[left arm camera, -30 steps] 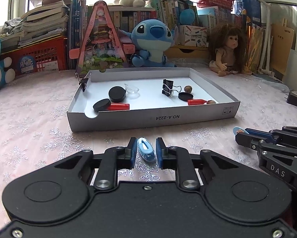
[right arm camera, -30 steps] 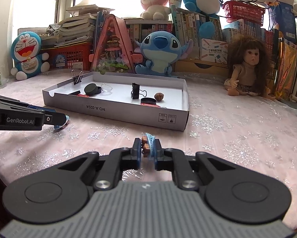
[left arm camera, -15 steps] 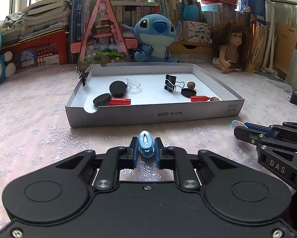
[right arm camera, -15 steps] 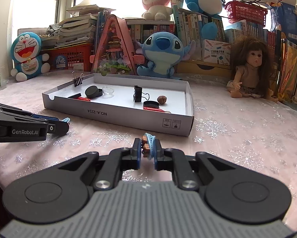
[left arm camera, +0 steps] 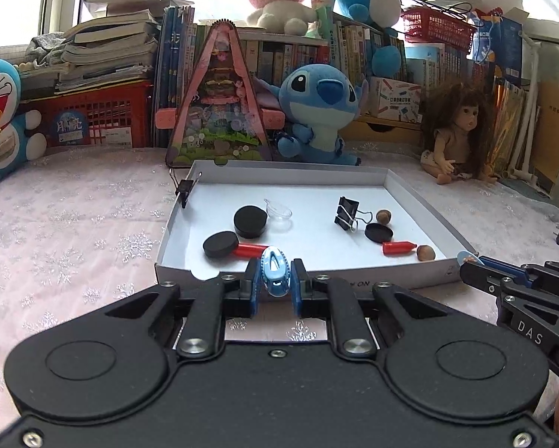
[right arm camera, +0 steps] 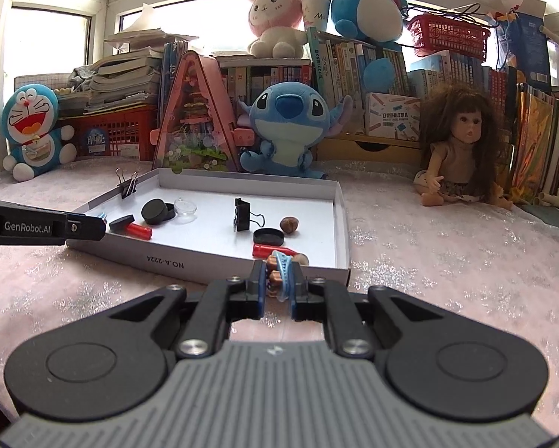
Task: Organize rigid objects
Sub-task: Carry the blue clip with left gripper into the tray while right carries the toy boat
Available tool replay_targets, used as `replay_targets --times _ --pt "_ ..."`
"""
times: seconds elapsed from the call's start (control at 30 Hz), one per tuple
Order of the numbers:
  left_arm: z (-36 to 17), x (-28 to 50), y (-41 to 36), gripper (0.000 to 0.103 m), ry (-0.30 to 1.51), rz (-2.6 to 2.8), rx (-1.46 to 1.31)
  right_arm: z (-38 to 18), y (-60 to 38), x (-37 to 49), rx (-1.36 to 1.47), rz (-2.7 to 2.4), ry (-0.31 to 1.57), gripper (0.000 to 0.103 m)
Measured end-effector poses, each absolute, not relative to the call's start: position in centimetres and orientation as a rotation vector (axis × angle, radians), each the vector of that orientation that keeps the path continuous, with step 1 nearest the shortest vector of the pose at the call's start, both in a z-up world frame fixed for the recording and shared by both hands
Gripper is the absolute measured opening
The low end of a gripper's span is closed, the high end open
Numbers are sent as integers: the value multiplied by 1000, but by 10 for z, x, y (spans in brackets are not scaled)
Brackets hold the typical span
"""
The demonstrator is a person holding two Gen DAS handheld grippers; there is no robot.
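Observation:
My left gripper (left arm camera: pixel 274 282) is shut on a small blue oval clip (left arm camera: pixel 275 267), held upright just above the near wall of the white cardboard tray (left arm camera: pixel 423 196). My right gripper (right arm camera: pixel 278 285) is shut on a blue toothed clip with a brown piece (right arm camera: pixel 283 270), hanging over the tray's near right corner (right arm camera: pixel 341 274). In the tray lie two black round lids (left arm camera: pixel 250 220), a red cap (left arm camera: pixel 398 248), a black binder clip (left arm camera: pixel 346 213), nuts (left arm camera: pixel 384 216) and a clear dish (left arm camera: pixel 278 211). Each gripper shows in the other's view: right gripper (left arm camera: pixel 468 267), left gripper (right arm camera: pixel 102 220).
Plush toys (right arm camera: pixel 289 130), a pink triangular case (left arm camera: pixel 219 112), a doll (right arm camera: pixel 462 149), red baskets and stacked books line the back. A binder clip (right arm camera: pixel 127 186) is clamped on the tray's far left wall. Pink snowflake cloth (left arm camera: pixel 74 224) covers the surface around the tray.
The left jaws closed on the blue clip and lifted it off the cloth. Both grippers rose and came closer to the tray, the right still gripping its clip.

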State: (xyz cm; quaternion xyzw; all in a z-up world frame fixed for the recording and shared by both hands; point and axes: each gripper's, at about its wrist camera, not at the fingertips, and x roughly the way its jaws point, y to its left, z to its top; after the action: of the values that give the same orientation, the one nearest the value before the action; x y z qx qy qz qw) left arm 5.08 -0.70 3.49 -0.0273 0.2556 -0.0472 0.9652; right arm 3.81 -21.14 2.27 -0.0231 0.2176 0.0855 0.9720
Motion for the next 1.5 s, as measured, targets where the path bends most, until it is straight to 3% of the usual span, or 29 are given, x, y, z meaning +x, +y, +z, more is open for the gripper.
replay_targets --times 0.6,1.5 --pt "45 108 11 15 524 -57 -80 34 -205 91 20 180 474 16" --pt "17 177 14 15 602 14 -31 14 -199 161 48 131 589 16"
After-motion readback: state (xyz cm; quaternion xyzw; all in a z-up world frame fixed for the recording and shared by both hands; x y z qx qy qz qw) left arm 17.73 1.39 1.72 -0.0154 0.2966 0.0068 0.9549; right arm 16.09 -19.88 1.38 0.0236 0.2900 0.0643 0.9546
